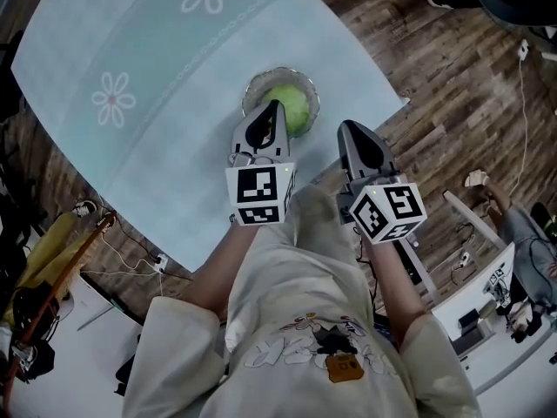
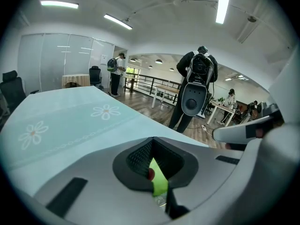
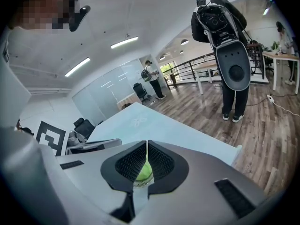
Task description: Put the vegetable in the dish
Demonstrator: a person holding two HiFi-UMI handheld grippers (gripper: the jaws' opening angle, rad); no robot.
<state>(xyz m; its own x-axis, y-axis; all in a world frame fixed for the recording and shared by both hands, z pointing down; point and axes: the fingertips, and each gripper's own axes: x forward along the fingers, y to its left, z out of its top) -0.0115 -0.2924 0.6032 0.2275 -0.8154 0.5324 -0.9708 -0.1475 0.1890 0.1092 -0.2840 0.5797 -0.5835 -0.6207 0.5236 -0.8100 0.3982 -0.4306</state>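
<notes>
- Pale flowered table [image 1: 130, 164] — wood floor [image 1: 452, 77] beyond.
- Green vegetable [image 1: 294, 110] sits in glass dish [image 1: 258, 85].
- Left gripper [image 1: 277, 107] over dish, jaws together, empty.
- Right gripper [image 1: 349, 129] beside — likewise closed.

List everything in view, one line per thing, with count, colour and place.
table: one, pale blue cloth with white flowers, upper left of head view
dish: one, clear glass, near the table's edge
vegetable: one, green, in the dish
floor: brown wood, around the table
nearest bystander: one, dark clothes, beyond the table
shirt: one, cream, bottom of head view
left gripper: one, grey, shut, over the dish
right gripper: one, grey, shut, beside the dish
</notes>
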